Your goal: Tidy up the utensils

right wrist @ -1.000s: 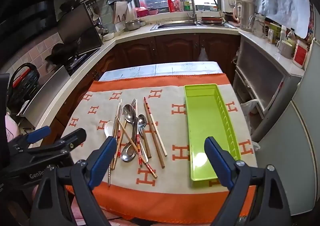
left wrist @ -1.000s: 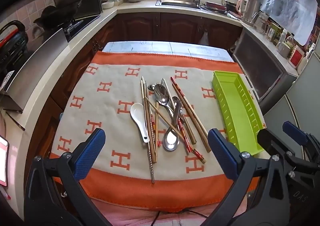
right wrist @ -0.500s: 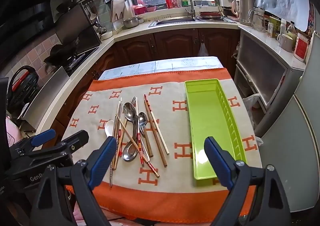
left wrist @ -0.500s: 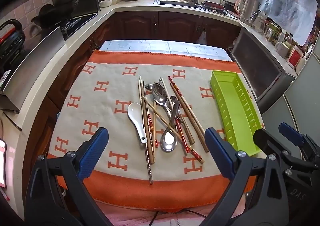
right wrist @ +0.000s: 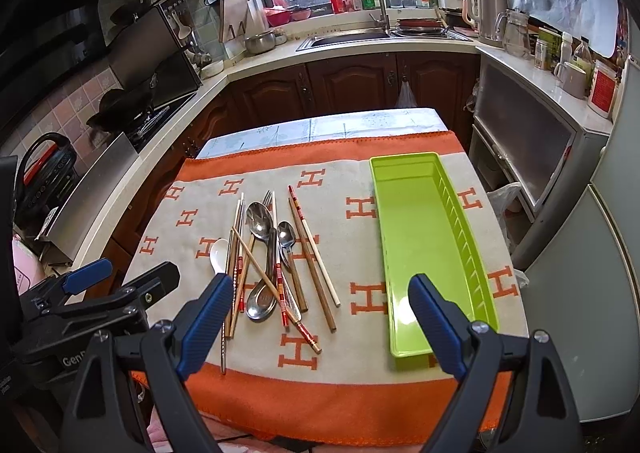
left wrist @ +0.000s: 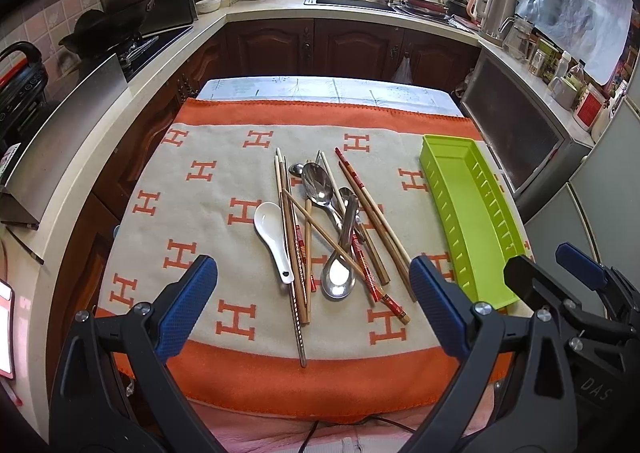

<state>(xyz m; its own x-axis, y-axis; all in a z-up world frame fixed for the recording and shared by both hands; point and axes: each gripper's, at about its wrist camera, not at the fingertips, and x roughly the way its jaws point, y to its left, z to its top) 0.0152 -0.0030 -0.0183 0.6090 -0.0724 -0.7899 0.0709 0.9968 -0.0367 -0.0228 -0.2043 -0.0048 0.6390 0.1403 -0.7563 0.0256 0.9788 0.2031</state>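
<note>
Nothing sorted yet, by my reading. The green tray (right wrist: pixel 424 237) sits empty on the right side of the cloth (left wrist: pixel 208 213), long axis running away from me. All utensils lie in one crossed pile (left wrist: pixel 328 237) on the cloth, left of the tray and apart from it.

Pile contents, as far as I can separate them: a white spoon (left wrist: pixel 274 239) on the left edge; a large metal spoon (left wrist: pixel 320 189) with its bowl at the far end; a second metal spoon (left wrist: pixel 339 273) with its bowl near me; a smaller spoon between them; several wooden and red-patterned chopsticks (left wrist: pixel 362 253) lying over and under the spoons; one metal chopstick (left wrist: pixel 298 317) reaching the orange border.

My left gripper (left wrist: pixel 312 305) hangs above the near edge, fingers spread wide, holding nothing. My right gripper (right wrist: pixel 316 325) likewise: wide apart, empty, between pile and tray.

Left to do: everything, every piece into the tray.

Unclear: exact chopstick count, since they overlap. Fork tines seem to show at the pile's far end in the right view; not certain. My hands are out of frame.
</note>
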